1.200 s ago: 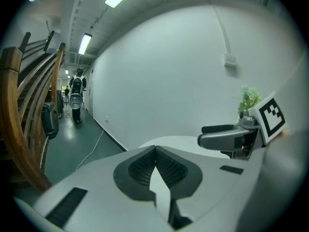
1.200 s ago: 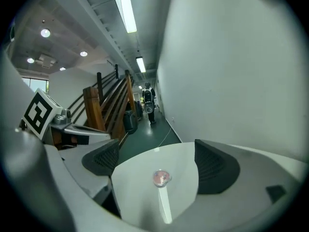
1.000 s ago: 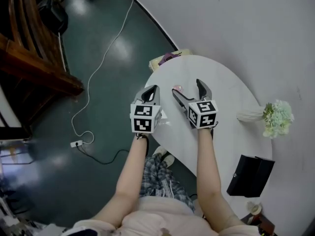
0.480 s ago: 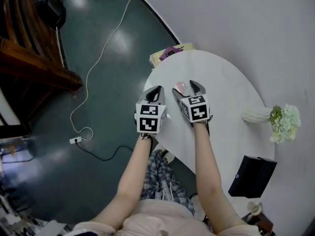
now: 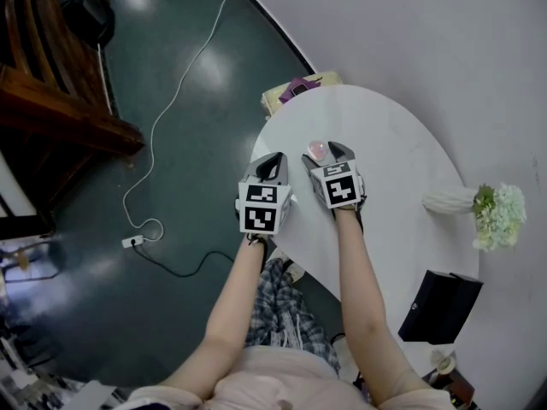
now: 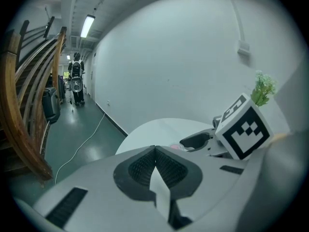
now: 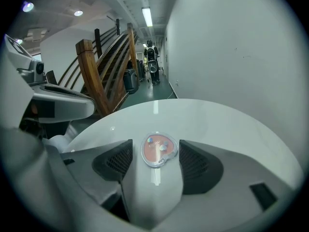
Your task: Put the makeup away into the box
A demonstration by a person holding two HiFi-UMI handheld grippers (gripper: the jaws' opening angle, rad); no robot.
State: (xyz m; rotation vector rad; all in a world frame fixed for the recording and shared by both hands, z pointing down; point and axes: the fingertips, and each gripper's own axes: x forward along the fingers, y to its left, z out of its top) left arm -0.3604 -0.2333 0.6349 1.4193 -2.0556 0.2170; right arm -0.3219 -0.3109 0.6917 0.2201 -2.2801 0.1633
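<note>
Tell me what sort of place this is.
Probably a hallway or lobby in an office-like building, not a home. A wooden staircase stands beside a long corridor with strip ceiling lights, and a white table sits on a glossy dark floor.

The right gripper (image 5: 326,153) is closing its jaws, a pink compact (image 5: 316,149) between them, on the white table (image 5: 402,143). The left gripper (image 5: 271,162) is just left. A black box (image 5: 440,306) lies nearer, right.
</note>
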